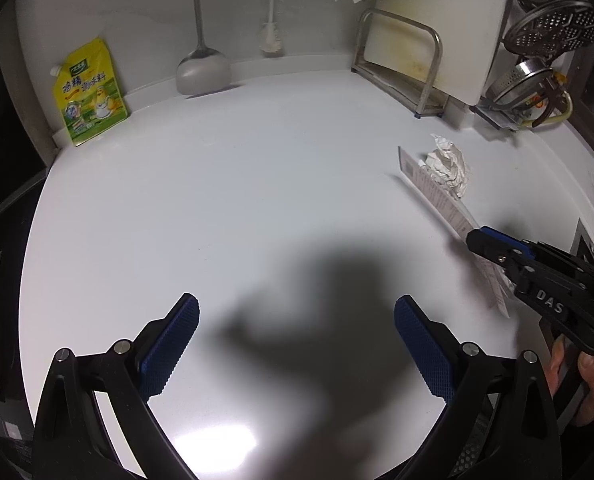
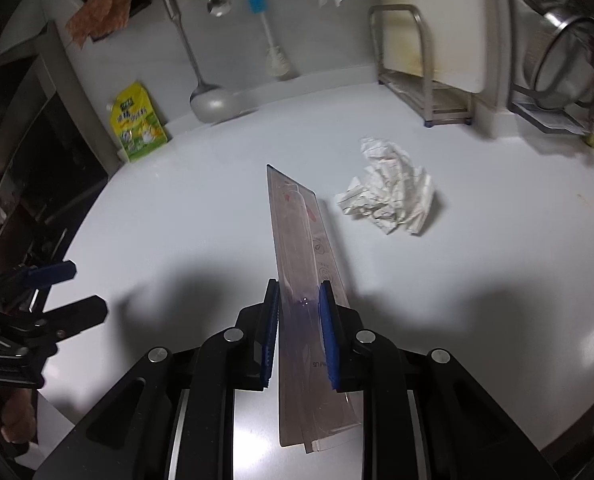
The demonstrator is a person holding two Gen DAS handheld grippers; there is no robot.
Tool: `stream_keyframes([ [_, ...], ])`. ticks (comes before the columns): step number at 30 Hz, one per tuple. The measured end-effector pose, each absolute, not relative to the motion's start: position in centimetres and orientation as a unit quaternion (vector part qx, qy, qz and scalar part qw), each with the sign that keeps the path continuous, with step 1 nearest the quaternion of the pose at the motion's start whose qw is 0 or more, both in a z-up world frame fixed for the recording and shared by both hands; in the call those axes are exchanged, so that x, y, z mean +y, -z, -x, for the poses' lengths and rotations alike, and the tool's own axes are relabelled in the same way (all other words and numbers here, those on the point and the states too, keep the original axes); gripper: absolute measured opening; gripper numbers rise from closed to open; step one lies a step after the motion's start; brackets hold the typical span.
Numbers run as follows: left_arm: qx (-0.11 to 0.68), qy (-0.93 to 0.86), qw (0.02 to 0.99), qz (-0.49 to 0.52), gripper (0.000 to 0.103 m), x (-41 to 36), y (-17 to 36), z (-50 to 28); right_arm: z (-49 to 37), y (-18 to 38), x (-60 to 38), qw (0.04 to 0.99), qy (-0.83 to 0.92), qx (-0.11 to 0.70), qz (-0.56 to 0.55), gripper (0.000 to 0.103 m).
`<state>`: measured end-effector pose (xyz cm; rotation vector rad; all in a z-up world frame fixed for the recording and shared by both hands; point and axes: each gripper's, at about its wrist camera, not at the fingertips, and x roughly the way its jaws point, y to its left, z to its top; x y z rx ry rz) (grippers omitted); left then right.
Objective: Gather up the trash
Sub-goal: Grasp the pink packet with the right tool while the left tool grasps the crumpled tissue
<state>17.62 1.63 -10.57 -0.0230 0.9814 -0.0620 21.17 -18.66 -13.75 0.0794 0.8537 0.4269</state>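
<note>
Right gripper (image 2: 299,296) pinching a long, flat, clear plastic package (image 2: 297,240) between its blue pads (image 2: 325,320); the jaws stand nearly together, with only the package's thickness between them. The package runs forward from the jaws, its far tip over the white counter (image 2: 177,208) and its near end behind the pads; whether the tip touches the counter cannot be told. In the left wrist view the same package (image 1: 437,192) shows its printed card side, held at its lower end by the right gripper (image 1: 481,240). A crumpled paper (image 2: 389,196) lies on the counter just right of the package's far half, apart from both grippers. Left gripper (image 1: 297,336) spread wide above bare counter, its pads (image 1: 173,344) holding nothing. A yellow pouch (image 1: 91,92) leans against the back wall at left.
</note>
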Motion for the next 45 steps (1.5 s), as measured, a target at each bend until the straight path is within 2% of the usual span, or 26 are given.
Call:
stream_keyframes([
  [8,0.45,0.065,0.891,0.002,0.096,-2.0,10.4,-19.7,-18.3,12.6,-23.0,0.904,-0.152,0.393,-0.072,0.02],
  [20,0.396,0.123,0.91,-0.001,0.096,-9.7,12.1,-26.3,-18.4,13.0,-31.0,0.919,-0.048,0.363,-0.145,0.02],
  [39,0.436,0.125,0.891,-0.022,0.095,-15.2,16.2,-32.6,-18.5,14.3,-33.9,0.916,-0.008,0.346,-0.201,0.02],
  [44,0.442,0.128,0.887,-0.023,0.06,-15.6,15.8,-33.1,-18.3,14.3,-33.9,0.916,-0.005,0.348,-0.199,0.02],
  [45,0.444,0.13,0.886,-0.02,0.056,-15.6,15.7,-33.0,-18.3,14.4,-33.9,0.916,-0.005,0.35,-0.198,0.02],
])
